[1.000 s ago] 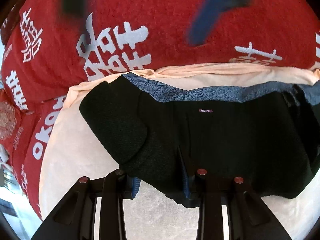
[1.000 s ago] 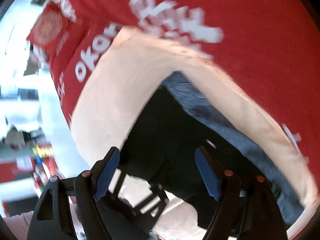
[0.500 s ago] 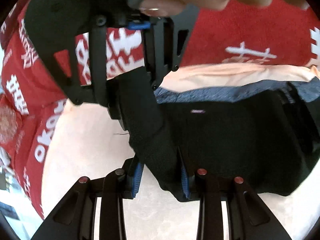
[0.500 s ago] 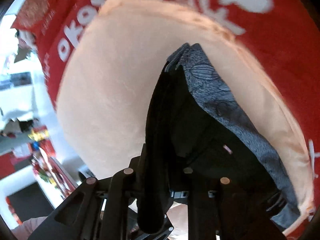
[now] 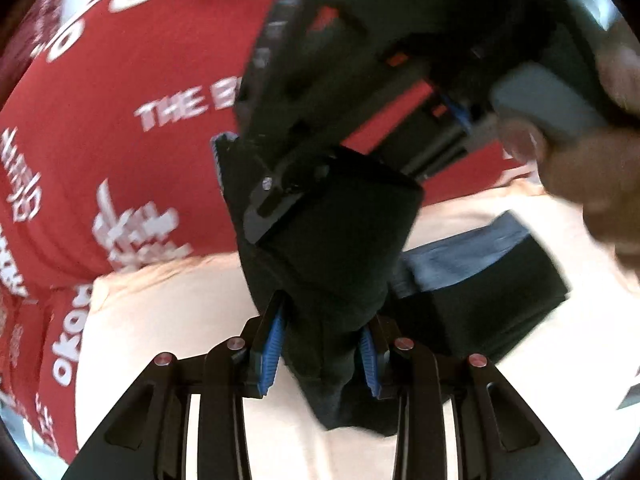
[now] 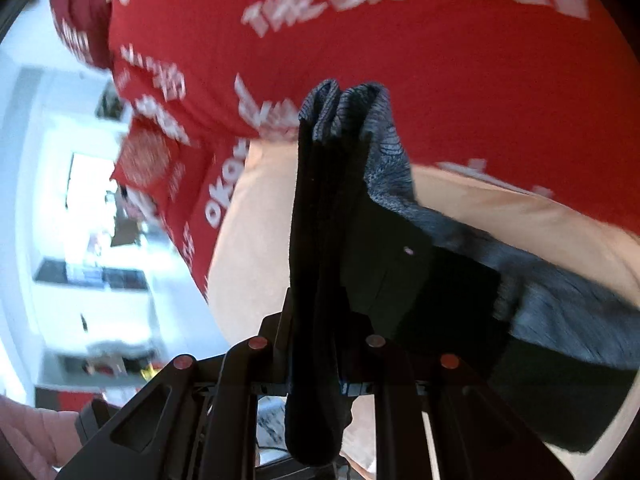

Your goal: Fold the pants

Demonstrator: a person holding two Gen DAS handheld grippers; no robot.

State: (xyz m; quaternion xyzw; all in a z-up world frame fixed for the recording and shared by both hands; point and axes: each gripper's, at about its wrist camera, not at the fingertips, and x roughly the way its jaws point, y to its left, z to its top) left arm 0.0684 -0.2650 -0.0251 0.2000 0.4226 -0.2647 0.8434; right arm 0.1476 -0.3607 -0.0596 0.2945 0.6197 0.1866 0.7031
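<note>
Left gripper (image 5: 322,350): jaws drawn in on a thick fold of the pants (image 5: 340,248), the blue pads (image 5: 272,344) pressing the black cloth from both sides; a tongue of cloth hangs out below them.
Right gripper (image 6: 316,354): jaws nearly together, clamped on a bunched vertical fold of the same pants (image 6: 320,240); its pads are hidden by the cloth.
Right gripper seen from the left wrist (image 5: 316,176): blurred, black, reaching in from above right and biting the raised fold just above the left gripper's hold.
Hand (image 5: 588,168): at the right edge of the left wrist view, wrapped round the right gripper's handle; blurred.
Pants: black with a grey-blue patterned waistband (image 6: 384,152); the gripped part is lifted clear of the surface, the rest lies folded flat to the right.
Peach cloth (image 5: 160,312): pale cover lying directly under the pants.
Red cloth (image 6: 440,80): red with white lettering, spread beyond and beside the peach cloth.
Room (image 6: 60,200): bright and blurred at the left of the right wrist view.
</note>
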